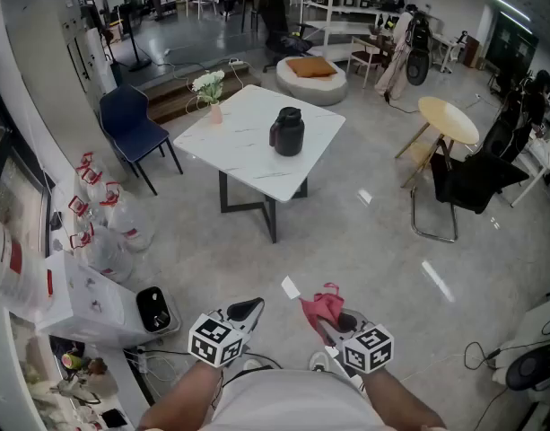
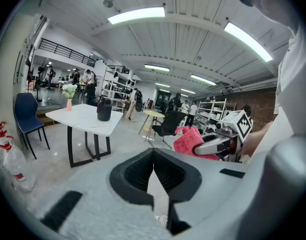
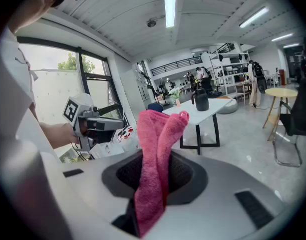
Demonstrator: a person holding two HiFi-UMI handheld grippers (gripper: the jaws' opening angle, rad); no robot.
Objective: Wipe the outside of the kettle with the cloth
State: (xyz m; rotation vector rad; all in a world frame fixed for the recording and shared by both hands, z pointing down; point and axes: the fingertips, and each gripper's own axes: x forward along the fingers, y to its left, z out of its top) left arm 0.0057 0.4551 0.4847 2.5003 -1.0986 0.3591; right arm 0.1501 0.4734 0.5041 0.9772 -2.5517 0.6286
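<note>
While the person stands on the open floor well back from the white bench (image 1: 248, 151), the black kettle (image 1: 287, 131) sits upright near the middle of that bench, well apart from both grippers. A small vase of white flowers (image 1: 210, 92) stands near the bench's far left corner, apart from the kettle. A blue chair (image 1: 131, 124) stands to the left of the bench.

Left gripper (image 1: 248, 310): held low in front of the person, angled somewhat downward. Its own view shows the jaws pressed together with nothing between them.

Right gripper (image 1: 321, 320): held beside the left one, likewise angled downward. Its jaws are pinching the pink cloth (image 3: 155, 159), which rises out of them in a folded peak and trails below the pads. From the head view the cloth shows as a crumpled bunch at the gripper's tip, clear of the floor.

Cloth and kettle are not in contact.
</note>
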